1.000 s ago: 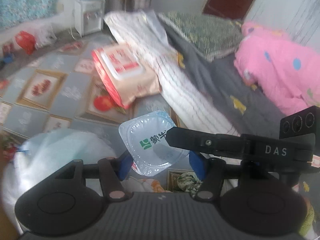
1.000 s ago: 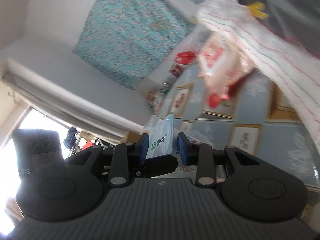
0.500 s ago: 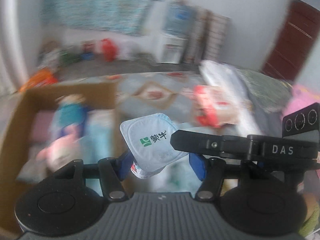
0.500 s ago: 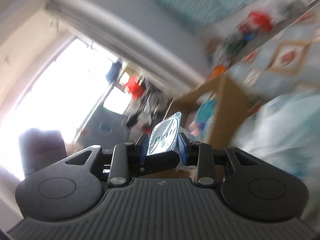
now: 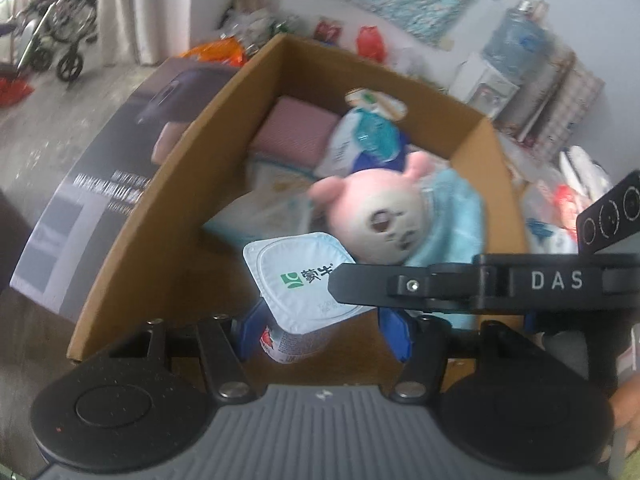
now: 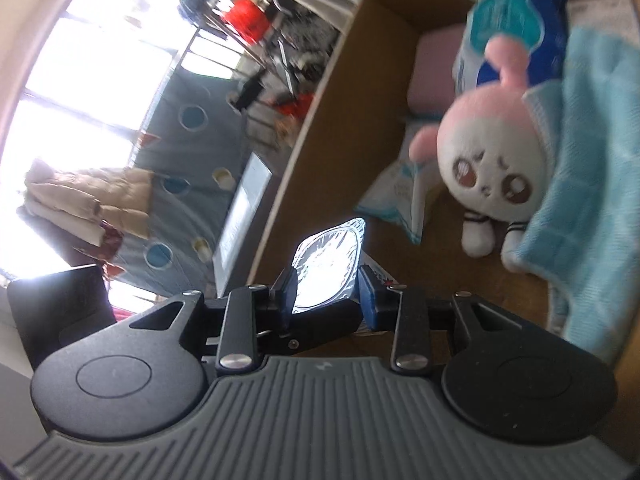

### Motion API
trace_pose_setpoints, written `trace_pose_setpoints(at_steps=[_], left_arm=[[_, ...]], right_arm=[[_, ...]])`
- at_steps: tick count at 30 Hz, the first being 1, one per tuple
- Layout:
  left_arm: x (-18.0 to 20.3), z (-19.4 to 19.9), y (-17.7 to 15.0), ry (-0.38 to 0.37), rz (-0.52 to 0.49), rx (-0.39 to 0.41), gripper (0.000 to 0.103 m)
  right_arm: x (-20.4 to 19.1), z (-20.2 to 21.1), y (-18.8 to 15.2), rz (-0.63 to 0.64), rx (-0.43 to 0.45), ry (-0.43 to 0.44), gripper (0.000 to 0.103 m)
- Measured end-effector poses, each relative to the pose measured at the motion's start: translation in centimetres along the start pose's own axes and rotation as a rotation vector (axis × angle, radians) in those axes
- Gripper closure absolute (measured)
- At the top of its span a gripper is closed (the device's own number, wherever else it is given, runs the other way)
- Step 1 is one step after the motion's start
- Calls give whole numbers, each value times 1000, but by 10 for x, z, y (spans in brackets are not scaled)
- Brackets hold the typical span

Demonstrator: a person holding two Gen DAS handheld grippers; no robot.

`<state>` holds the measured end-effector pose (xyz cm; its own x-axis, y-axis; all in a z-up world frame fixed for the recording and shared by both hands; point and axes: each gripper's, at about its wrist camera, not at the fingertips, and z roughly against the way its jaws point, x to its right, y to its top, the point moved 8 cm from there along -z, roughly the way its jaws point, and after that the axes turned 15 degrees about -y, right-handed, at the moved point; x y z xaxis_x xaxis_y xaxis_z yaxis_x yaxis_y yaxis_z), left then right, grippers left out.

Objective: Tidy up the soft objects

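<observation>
A brown cardboard box (image 5: 182, 184) stands open on the floor, and both grippers hang over its near end. Inside it, a pink-and-white plush doll (image 5: 376, 220) lies face up, partly wrapped in a light blue towel (image 5: 456, 208). Behind the doll's head sits a blue-and-white soft pack (image 5: 368, 136) with a teal panel; its print is too blurred to read. A folded pink cloth (image 5: 296, 132) lies in the far corner, and a flat pale blue printed packet (image 5: 272, 204) rests on the box floor just beside the doll.

A yogurt cup (image 5: 304, 280) with a white foil lid is held above the near part of the box floor. The lid carries a green logo and Chinese characters reading 蒙牛; the cup's side shows red-and-blue print too small to read. In the left wrist view, the left gripper (image 5: 324, 330) has its blue fingers (image 5: 250, 330) spread on either side of the cup, the left finger against its wall and the right one standing clear of it. The right gripper (image 6: 327, 294) reaches in from the side, narrowly set, and pinches the cup's rim between its pads. Its black arm bears the letters "DAS".

Outside the box, a water dispenser (image 5: 504, 60) stands by the wall.
</observation>
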<state>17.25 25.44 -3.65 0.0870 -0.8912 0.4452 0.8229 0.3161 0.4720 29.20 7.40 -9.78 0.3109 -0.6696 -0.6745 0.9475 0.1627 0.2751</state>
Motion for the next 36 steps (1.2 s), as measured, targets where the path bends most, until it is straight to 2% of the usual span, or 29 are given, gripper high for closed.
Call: trace_pose_setpoints(at_steps=[5, 10, 13, 21, 24, 28, 31, 32, 36], left_arm=[[-22, -2, -9, 20, 25, -13, 41], [-32, -4, -10, 50, 0, -13, 43], [-36, -9, -10, 40, 11, -37, 43], [-39, -4, -12, 18, 29, -42, 40], [-37, 2, -12, -3, 48, -29, 37], [-33, 14, -13, -30, 61, 11, 26], [-27, 25, -13, -83, 77, 43, 19], [-25, 29, -14, -98, 81, 60, 18], [-16, 43, -17, -123, 78, 131, 17]], right_arm=[[-5, -29, 3, -9, -64, -24, 70], [-8, -49, 2, -27, -104, -28, 66], [-7, -61, 1, -35, -128, -41, 59], [2, -65, 0, -77, -148, 6, 55], [7, -67, -1, -116, -157, 29, 53], [10, -66, -1, -171, -164, 67, 52], [8, -61, 0, -165, -153, 76, 50], [9, -61, -2, -169, -172, 52, 50], [4, -46, -1, -129, -116, 51, 49]])
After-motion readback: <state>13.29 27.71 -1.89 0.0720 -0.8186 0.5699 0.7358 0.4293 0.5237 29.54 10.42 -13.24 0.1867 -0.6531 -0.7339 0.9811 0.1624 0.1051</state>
